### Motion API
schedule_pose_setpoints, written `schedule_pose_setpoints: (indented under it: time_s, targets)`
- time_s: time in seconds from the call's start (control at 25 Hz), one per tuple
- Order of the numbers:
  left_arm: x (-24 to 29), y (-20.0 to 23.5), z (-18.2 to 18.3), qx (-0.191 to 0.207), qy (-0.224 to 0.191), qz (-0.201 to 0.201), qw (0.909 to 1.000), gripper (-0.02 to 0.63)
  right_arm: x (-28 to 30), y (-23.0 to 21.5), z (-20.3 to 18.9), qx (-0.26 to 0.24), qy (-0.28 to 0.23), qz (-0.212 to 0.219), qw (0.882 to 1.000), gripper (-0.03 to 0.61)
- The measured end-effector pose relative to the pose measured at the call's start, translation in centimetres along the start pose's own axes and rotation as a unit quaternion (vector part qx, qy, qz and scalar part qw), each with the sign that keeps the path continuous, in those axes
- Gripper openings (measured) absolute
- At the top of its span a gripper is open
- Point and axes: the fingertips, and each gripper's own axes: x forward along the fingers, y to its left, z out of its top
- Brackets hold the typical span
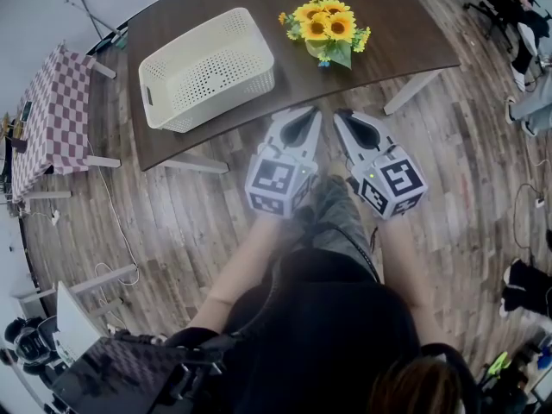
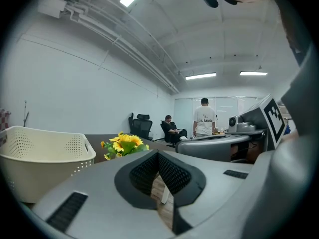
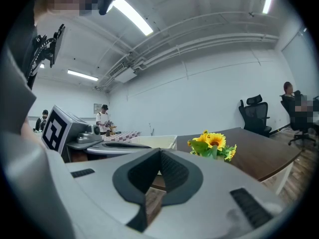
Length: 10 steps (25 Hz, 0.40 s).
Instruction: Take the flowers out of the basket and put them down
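Sunflower bunch [image 1: 326,26]: stands on the dark wooden table [image 1: 392,37], outside and just beside the cream perforated basket [image 1: 207,69]. Left gripper [image 1: 309,117] and right gripper [image 1: 343,119]: jaws clenched, empty, side by side at the table's near edge.

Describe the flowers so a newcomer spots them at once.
Find the dark wooden table. On it, right of the white perforated basket in the head view and not touching it, sits a bunch of flowers. Yellow sunflower heads and green leaves: the only colourful thing there.
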Motion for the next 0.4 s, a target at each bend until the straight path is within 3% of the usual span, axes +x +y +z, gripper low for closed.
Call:
schedule_pose_setpoints:
  time_s: [0.4]
  targets:
    - [-0.71, 0.2, -0.1, -0.016, -0.006, 0.001, 0.9999, 0.0, -0.15, 0.96, -0.01, -0.001, 0.002, 0.005, 1.0, 0.002]
